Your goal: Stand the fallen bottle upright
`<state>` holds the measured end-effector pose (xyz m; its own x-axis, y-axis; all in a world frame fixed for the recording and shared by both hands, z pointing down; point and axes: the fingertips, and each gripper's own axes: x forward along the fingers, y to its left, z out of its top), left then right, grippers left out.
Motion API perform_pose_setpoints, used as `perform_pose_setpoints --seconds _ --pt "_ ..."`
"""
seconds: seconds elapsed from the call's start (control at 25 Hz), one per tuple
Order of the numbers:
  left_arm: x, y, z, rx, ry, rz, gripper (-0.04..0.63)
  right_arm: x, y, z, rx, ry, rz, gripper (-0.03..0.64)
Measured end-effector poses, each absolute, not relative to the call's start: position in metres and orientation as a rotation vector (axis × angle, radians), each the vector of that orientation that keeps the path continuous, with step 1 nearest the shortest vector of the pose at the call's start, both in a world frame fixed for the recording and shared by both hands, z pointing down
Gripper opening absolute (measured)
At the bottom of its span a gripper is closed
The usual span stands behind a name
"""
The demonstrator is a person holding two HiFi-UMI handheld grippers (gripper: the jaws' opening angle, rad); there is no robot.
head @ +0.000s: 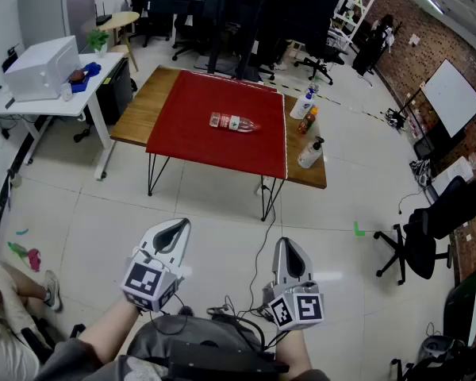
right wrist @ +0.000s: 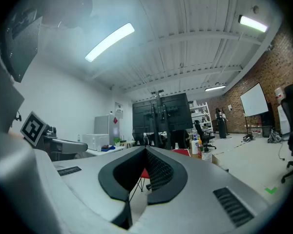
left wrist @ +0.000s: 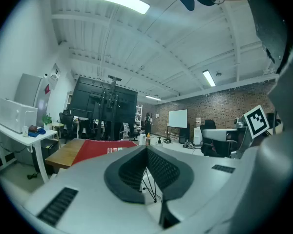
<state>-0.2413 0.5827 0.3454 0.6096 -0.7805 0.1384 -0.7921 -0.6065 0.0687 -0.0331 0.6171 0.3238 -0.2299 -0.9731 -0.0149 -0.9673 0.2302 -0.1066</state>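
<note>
A clear plastic bottle [head: 234, 123] with a red label lies on its side in the middle of the red cloth [head: 198, 133] on a wooden table. In the left gripper view the bottle [left wrist: 116, 149] shows small on the red cloth [left wrist: 93, 149], far ahead. My left gripper [head: 178, 225] and right gripper [head: 286, 244] hover over the floor well short of the table, both shut with nothing between their jaws. In each gripper view the dark pads [left wrist: 161, 168] [right wrist: 158, 172] meet at the tip. The right gripper view shows only a strip of the red cloth [right wrist: 181, 152].
A white spray bottle [head: 303, 104], an orange bottle [head: 307, 121] and a pump bottle [head: 310, 154] stand on the table's bare right strip. A white desk with a printer [head: 41, 68] stands at the left. An office chair [head: 428, 228] is at the right. Cables [head: 262, 244] trail on the floor.
</note>
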Motion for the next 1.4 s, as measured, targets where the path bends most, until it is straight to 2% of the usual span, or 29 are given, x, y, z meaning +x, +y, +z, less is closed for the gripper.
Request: perform_pose_setpoints --seconds 0.72,1.4 --pt "-0.290 0.517 0.367 2.653 -1.406 0.134 0.026 -0.049 0.543 0.344 -1.900 2.395 -0.099 0.009" --pt "-0.229 0.344 0.387 2.561 -1.462 0.170 0.026 0.019 0.354 0.361 -1.862 2.424 -0.123 0.011"
